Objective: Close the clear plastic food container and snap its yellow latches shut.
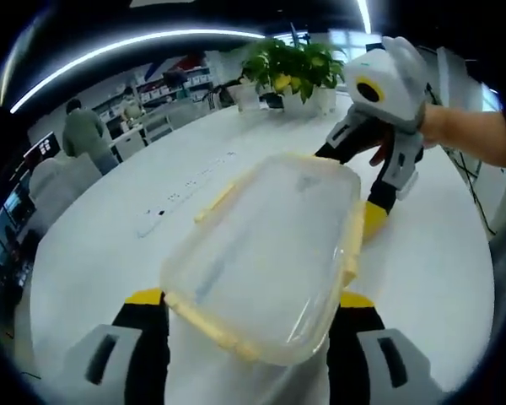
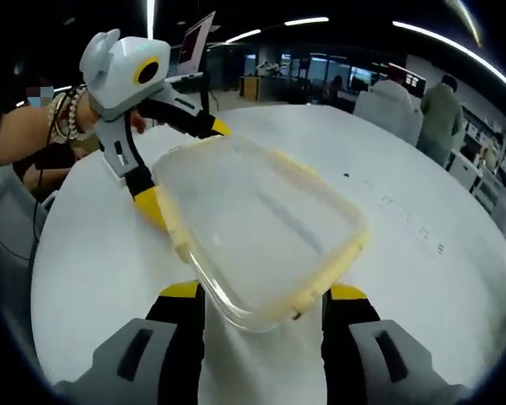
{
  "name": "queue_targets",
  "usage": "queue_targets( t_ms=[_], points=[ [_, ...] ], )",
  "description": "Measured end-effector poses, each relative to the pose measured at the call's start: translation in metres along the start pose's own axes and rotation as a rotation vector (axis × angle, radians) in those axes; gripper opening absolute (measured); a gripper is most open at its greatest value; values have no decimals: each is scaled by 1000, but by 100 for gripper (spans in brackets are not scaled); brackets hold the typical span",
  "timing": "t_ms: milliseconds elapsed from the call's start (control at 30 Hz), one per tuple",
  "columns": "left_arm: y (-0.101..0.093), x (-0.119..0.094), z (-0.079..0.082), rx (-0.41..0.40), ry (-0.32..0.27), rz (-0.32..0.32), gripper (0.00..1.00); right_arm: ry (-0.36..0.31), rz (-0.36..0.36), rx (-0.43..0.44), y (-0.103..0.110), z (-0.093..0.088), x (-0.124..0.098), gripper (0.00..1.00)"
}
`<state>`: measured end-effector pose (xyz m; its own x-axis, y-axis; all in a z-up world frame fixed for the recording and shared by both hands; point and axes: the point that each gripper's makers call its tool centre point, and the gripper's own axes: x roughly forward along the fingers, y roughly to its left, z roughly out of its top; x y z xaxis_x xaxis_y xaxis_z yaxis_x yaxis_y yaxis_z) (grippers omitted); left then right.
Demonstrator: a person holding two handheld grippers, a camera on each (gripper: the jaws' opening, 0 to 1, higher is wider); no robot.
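Container (image 1: 266, 253) sits on white table (image 1: 93, 261) btwn your two grippers, lid on; whether the yellow latches (image 2: 320, 283) are snapped, can't tell. Left gripper (image 1: 251, 305) and right gripper (image 2: 264, 299): jaws spread, straddling opposite ends, grasping nothing. Left gripper view adds plants (image 1: 293, 69); right gripper view adds a laptop (image 2: 194, 44).

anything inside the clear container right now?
Nothing visible inside the clear container: through its cloudy lid only pale, blurred table tone shows. The lid is hazy, so small or flat contents cannot be ruled out.
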<state>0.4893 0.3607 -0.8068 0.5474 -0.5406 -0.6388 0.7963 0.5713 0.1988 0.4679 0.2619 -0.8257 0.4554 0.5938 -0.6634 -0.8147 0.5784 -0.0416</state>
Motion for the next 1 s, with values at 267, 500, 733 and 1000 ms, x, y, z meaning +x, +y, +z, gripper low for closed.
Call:
queue_targets(
  t_ms=[267, 500, 733, 1000],
  points=[
    [1, 0, 1, 8, -7, -6, 74, -9, -7, 30, 0, 3, 1, 53],
    [4, 1, 0, 26, 7, -18, 74, -21, -18, 54, 2, 6, 0, 54],
    [3, 1, -1, 33, 20, -19, 74, -29, -22, 75, 3, 7, -4, 53],
    [5, -2, -3, 40, 21, -17, 74, -41, -11, 70, 5, 8, -8, 49]
  ],
)
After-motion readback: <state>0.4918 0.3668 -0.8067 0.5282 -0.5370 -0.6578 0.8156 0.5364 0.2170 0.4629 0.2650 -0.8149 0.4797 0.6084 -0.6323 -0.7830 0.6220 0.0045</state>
